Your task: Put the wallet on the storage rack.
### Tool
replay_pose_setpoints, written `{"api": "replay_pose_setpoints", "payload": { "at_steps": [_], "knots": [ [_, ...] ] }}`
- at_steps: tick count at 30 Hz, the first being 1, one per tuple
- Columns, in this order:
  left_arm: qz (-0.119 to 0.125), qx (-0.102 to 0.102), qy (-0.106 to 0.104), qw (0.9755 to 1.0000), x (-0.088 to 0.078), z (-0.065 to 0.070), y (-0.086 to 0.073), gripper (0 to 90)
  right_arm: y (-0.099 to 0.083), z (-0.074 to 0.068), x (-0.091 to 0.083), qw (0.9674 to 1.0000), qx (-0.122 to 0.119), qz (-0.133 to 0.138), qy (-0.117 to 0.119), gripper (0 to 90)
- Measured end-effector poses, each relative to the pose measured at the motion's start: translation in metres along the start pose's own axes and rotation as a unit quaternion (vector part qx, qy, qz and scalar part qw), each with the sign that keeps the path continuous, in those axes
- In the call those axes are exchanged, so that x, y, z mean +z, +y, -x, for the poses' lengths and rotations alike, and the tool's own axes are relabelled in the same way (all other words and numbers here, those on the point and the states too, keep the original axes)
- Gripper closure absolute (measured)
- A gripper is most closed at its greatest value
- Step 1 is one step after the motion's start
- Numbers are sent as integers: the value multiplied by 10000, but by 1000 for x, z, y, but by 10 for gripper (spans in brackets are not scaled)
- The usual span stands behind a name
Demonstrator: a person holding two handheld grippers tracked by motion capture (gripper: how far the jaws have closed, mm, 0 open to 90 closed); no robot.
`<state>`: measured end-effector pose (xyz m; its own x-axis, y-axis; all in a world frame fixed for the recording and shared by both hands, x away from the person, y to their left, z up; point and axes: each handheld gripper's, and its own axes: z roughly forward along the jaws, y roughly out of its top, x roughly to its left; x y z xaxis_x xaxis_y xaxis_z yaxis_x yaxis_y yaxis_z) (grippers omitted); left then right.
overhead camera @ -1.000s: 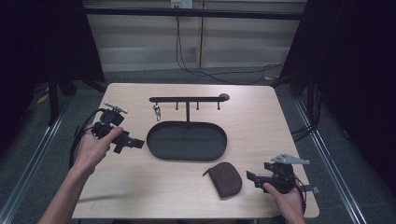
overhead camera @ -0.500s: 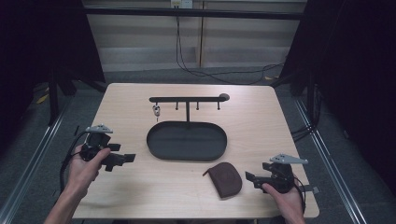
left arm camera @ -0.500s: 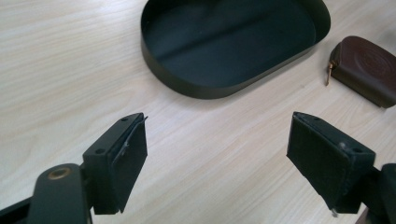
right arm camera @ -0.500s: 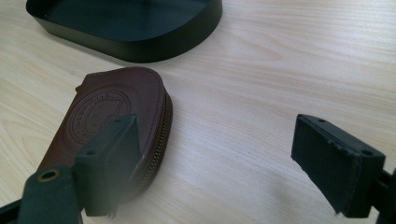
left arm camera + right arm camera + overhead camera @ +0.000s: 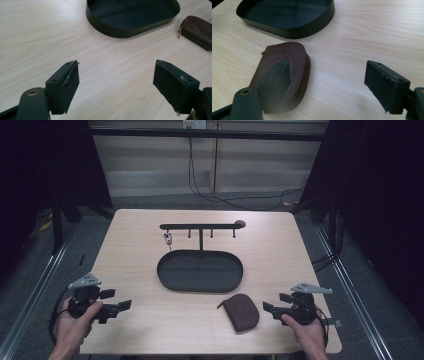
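Observation:
A brown leather zip pouch (image 5: 241, 312) lies flat on the table near the front edge, right of centre. My right gripper (image 5: 275, 302) rests just right of it and points at it. In the right gripper view the pouch (image 5: 295, 51) lies under and behind one jaw, and the right gripper (image 5: 327, 65) is open. Its jaws have just been closing a little, with bare wood and the pouch's zip edge between them and no pad touching. My left gripper (image 5: 116, 300) is low over the front left corner, and in its own view the left gripper (image 5: 117, 65) is open over bare wood.
A dark oval tray (image 5: 167, 280) sits mid-table, empty. Behind it stands a black hook rack (image 5: 200, 226) with a small metal item (image 5: 168, 238) hanging at its left end. The tray's wall (image 5: 125, 32) and the pouch (image 5: 197, 28) lie ahead of the left gripper.
The left hand has drawn back from beside the tray toward the front left corner and sunk lower. The right hand and the pouch have stayed put.

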<state>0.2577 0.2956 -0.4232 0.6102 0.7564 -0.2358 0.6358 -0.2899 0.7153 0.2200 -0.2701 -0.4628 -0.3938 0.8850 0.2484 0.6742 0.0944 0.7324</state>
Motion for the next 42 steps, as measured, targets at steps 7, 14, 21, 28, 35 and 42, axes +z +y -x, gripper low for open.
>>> {"api": "replay_pose_setpoints", "payload": {
  "at_steps": [7,14,21,28,35,42],
  "knots": [
    [154,-218,-101,9996,1,-2,-26,207,10,-11,6,9996,-52,-266,109,219],
    [84,-168,-141,9997,7,2,-42,207,26,-22,12,9981,-90,-502,350,234],
    [118,-48,-134,9998,7,8,-52,207,34,-29,27,9933,-120,-1059,453,307],
    [103,-2,-216,9997,11,12,-55,207,44,-40,37,9853,-149,-1646,440,257],
    [-73,52,-373,9993,19,11,-50,184,56,-48,49,9717,-245,-2319,377,232],
    [-86,43,-436,9990,20,9,-48,184,61,-53,65,9563,-206,-2892,381,224]
  ]
}}
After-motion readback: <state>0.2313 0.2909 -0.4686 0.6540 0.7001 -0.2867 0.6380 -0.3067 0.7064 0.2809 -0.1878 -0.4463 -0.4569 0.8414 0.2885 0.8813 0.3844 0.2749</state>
